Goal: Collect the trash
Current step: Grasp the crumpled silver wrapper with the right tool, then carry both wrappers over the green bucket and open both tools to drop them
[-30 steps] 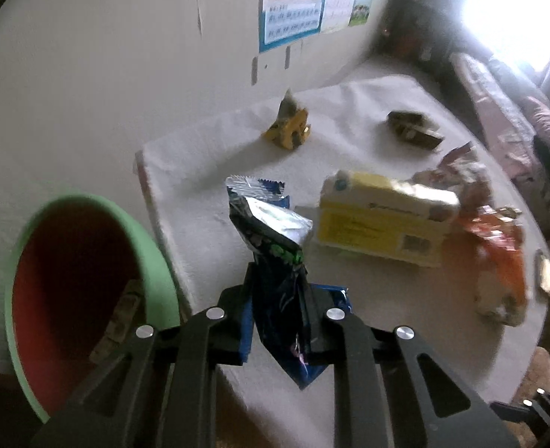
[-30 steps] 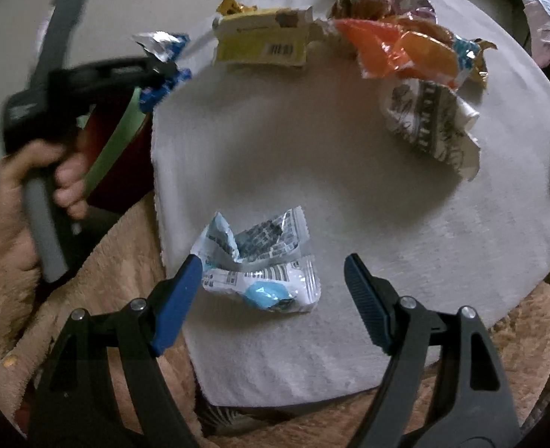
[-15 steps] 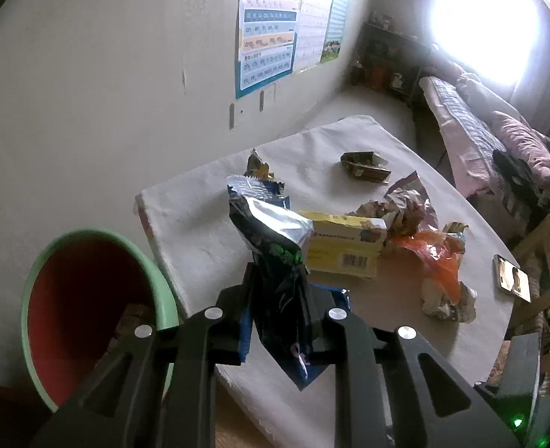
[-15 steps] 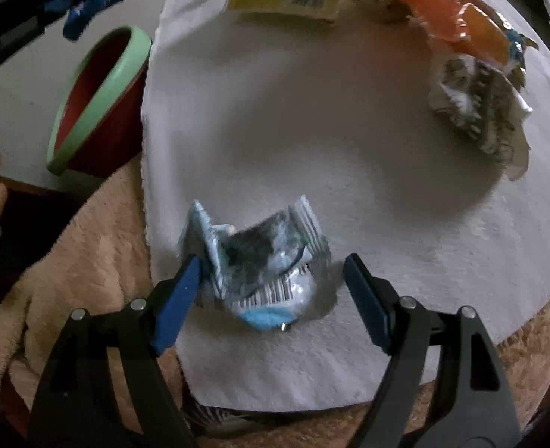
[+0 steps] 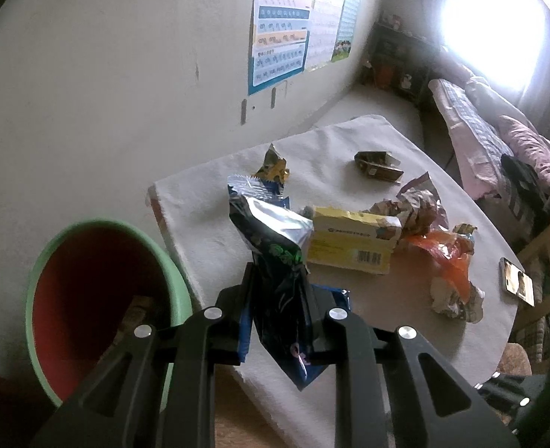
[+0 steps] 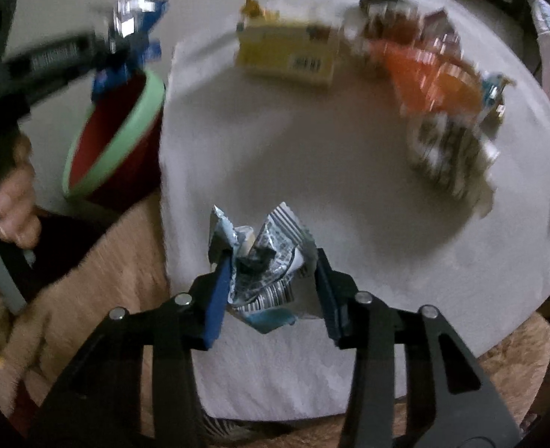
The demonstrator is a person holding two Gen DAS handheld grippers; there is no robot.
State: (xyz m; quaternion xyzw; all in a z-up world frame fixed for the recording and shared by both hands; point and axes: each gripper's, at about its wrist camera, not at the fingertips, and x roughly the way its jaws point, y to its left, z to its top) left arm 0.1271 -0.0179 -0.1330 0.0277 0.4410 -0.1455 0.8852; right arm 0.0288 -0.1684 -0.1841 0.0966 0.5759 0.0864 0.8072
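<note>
Left gripper (image 5: 278, 298) clamps a dark wrapper (image 5: 275, 257) just right of the green-rimmed bin (image 5: 178, 280); an early release drops it on the cloth. Right gripper (image 6: 271, 280), well right of the bin, is closing around a crumpled white wrapper (image 6: 263, 261); the blurred contact looks partial, so it may slip.
</note>
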